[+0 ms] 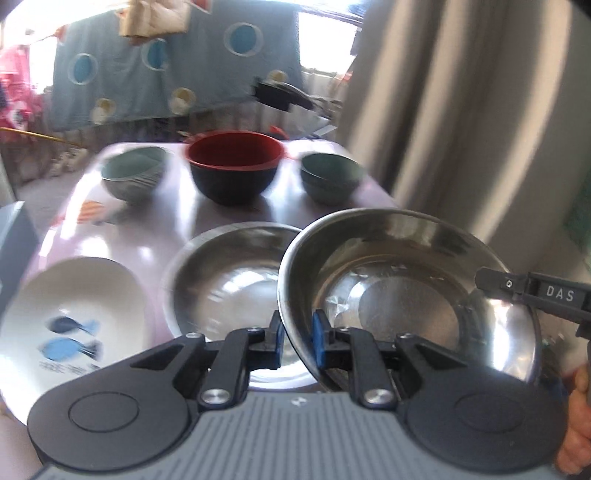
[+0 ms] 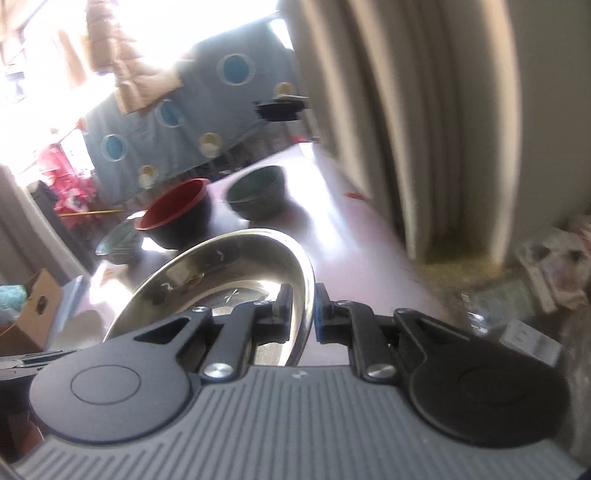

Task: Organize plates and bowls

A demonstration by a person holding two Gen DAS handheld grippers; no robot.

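I'm gripping the steel bowl (image 1: 406,291) on both sides, left gripper (image 1: 297,341) jaws clamped on its near rim, right gripper (image 2: 303,310) jaws pinching the opposite rim, bowl hanging tilted above the table (image 1: 155,236), beside a second steel bowl (image 1: 229,273)

A glossy pale-pink table (image 1: 147,254) is sitting in the foreground, catching bright glare from the window. Behind it, a blue-grey hanging cloth with round blue and cream patches (image 1: 155,74) is draping across the background, and a beige piece of fabric (image 1: 155,18) is hanging above it. Tall beige pleated curtains (image 1: 461,110) are hanging on the right. A black lidded pot (image 1: 280,94) is sitting blurred beyond the far table edge. Pink and red patterned fabric (image 1: 14,88) is showing at far left. A brown cardboard box (image 2: 33,314) is standing beside the table, and crumpled paper and plastic clutter (image 2: 554,266) is lying by the wall.
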